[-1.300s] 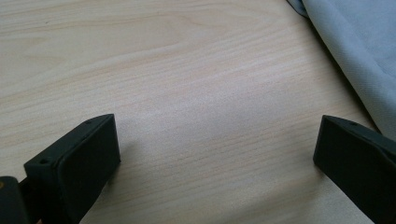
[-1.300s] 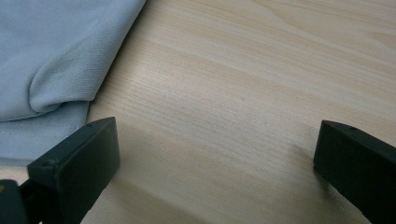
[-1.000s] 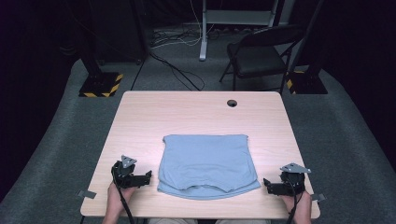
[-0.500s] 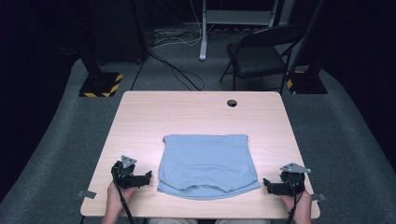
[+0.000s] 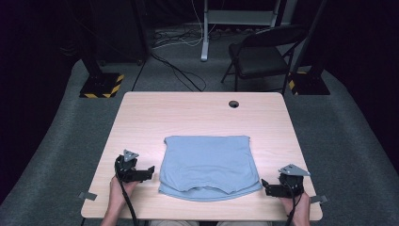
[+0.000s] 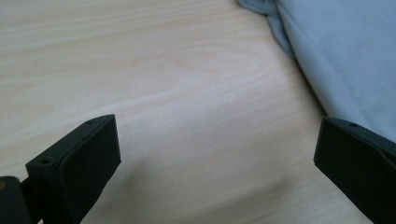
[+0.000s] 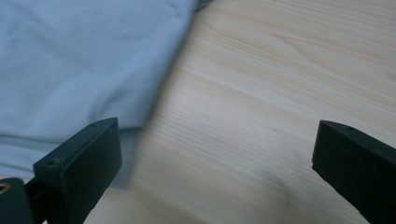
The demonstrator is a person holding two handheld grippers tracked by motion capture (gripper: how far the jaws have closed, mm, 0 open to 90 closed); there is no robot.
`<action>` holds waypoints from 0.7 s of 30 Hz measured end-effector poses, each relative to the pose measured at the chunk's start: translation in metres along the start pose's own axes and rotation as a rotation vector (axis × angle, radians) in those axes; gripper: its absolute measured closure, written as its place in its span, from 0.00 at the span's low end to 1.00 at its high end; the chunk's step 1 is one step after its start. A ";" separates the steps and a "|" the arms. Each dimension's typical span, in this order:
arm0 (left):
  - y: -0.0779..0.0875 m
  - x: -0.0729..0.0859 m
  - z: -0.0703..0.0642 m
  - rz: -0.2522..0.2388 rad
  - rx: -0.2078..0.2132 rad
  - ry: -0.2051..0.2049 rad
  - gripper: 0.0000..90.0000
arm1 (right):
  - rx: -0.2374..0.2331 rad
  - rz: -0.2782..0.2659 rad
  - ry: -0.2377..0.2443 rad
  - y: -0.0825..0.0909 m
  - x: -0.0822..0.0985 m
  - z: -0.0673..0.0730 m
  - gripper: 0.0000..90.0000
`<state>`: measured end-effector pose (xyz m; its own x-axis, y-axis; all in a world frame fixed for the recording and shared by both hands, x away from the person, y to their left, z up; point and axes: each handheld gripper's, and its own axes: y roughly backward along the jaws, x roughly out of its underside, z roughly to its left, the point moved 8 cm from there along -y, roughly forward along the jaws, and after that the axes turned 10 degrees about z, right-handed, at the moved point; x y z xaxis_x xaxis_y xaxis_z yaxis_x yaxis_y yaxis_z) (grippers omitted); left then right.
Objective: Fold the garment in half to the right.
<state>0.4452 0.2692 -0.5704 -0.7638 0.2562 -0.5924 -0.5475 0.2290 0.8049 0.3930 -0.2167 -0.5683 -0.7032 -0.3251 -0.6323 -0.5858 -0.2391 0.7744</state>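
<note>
A: Where's the shirt (image 5: 209, 165)?
B: Flat, mid desk (image 5: 141, 117), near front edge, folded.
A: Grippers?
B: Left hand-held gripper (image 5: 147, 172) just beside shirt's left edge, jaws wide apart, nothing in them. Right hand-held gripper (image 5: 266, 187) by the right bottom corner, same: spread, nothing held.

Wooden table (image 5: 197, 113) — folded blue shirt (image 5: 209, 165) atop
</note>
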 end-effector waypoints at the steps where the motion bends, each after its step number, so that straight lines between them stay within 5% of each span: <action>1: -0.001 -0.004 -0.002 -0.005 -0.002 -0.008 0.00 | -0.006 0.001 0.014 0.000 -0.002 0.006 0.01; 7: -0.012 -0.019 -0.021 0.013 0.001 -0.072 0.00 | -0.038 0.000 0.099 -0.005 -0.017 0.040 0.01; 12: -0.023 -0.025 -0.031 0.059 -0.036 -0.139 0.00 | -0.033 0.024 0.165 -0.015 -0.026 0.060 0.01; 21: -0.029 -0.029 -0.038 0.086 -0.060 -0.179 0.00 | 0.005 0.083 0.212 -0.025 -0.022 0.065 0.02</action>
<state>0.4701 0.2196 -0.5756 -0.7384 0.4367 -0.5139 -0.5063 0.1445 0.8502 0.3971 -0.1442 -0.5748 -0.6489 -0.5283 -0.5475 -0.5323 -0.1989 0.8229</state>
